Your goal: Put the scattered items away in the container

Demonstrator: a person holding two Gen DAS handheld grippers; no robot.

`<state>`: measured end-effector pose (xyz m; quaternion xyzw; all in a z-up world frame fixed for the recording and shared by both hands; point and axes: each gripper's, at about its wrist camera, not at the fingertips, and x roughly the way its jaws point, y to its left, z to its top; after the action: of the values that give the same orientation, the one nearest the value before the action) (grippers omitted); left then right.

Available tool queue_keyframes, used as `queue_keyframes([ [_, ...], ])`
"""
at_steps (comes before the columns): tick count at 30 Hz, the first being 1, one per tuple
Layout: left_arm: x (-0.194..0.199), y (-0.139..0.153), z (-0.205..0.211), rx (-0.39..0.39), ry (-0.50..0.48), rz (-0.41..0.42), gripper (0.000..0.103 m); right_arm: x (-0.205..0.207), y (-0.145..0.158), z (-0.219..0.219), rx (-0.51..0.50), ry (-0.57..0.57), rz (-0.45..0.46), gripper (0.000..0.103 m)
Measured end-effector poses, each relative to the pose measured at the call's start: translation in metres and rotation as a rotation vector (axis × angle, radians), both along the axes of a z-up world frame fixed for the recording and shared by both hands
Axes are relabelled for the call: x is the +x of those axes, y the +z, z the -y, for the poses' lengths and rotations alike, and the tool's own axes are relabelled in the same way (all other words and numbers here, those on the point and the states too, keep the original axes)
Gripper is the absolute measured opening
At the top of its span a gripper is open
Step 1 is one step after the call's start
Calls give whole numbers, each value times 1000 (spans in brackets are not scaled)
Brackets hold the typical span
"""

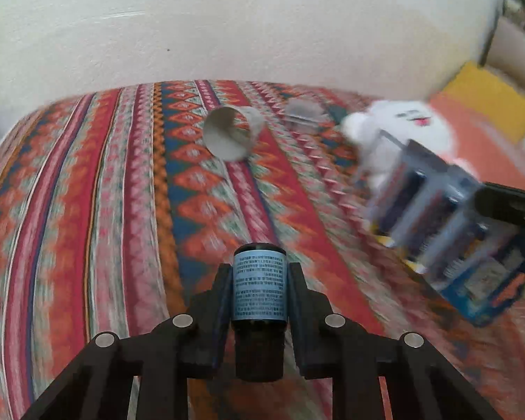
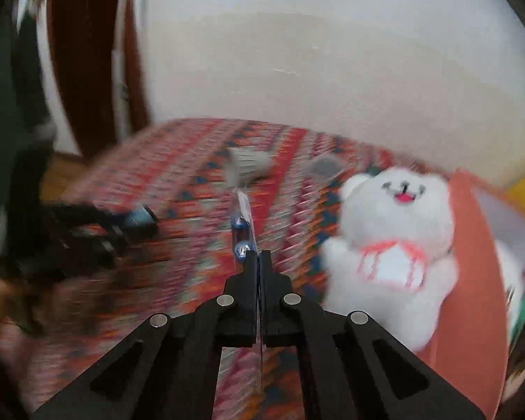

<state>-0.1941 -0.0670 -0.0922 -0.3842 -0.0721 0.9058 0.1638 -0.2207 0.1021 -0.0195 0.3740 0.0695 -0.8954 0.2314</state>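
Observation:
My left gripper [image 1: 259,269] is shut on a small dark bottle with a pale blue label [image 1: 259,290], held above the patterned cloth. It also shows at the left of the right wrist view [image 2: 136,222]. My right gripper [image 2: 259,253] is shut on the thin edge of a blister pack of batteries [image 2: 243,224], which shows blurred at the right of the left wrist view [image 1: 451,227]. A white plush bear [image 2: 392,241] leans at an orange container [image 2: 472,280] on the right.
A grey paper cup [image 1: 232,131] lies on its side on the striped red cloth [image 1: 105,192]. A small grey piece [image 1: 304,110] lies beyond it. A white wall stands behind. A yellow surface [image 1: 486,98] is at the far right.

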Motion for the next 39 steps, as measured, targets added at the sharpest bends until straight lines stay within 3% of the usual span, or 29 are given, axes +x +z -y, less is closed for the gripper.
queue_keyframes([
  [4, 44, 5, 11, 1, 30, 13, 24, 44, 21, -9, -99, 37, 27, 0],
  [10, 95, 9, 13, -15, 31, -32, 24, 99, 11, -9, -140, 70, 60, 0],
  [16, 99, 16, 11, 8, 33, -37, 24, 133, 20, -1, -104, 124, -11, 0],
  [25, 113, 64, -11, 57, 23, -136, 24, 159, 51, -5, -117, 163, -106, 0],
  [34, 91, 120, -71, 65, -50, -230, 24, 165, 103, -59, -203, 90, -218, 0],
  [39, 59, 153, -157, 70, -193, -247, 24, 157, 138, -118, -220, -61, -324, 0],
])
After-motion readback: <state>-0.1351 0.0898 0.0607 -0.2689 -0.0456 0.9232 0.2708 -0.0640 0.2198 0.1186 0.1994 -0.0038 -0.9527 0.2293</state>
